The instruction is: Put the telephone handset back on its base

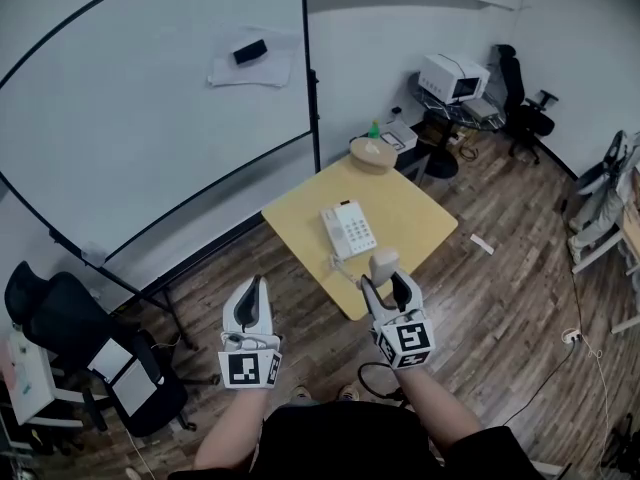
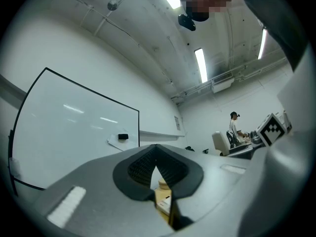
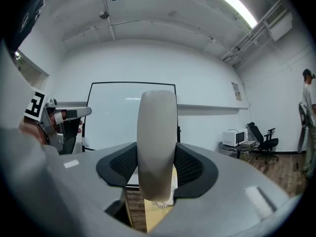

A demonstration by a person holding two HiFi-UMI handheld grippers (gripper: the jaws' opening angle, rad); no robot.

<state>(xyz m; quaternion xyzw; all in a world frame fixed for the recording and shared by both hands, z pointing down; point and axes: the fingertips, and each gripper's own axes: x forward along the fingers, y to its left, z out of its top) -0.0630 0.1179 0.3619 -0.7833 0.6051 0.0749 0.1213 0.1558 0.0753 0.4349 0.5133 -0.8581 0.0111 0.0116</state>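
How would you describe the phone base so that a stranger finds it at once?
Look at the yellow table in front of the large whiteboard. The base lies near its middle. It is white, flat, with a keypad, unlike the round tan object at the far corner and the handset held in the right claw.

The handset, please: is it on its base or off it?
Off: the right gripper holds the handset, apart from the base.
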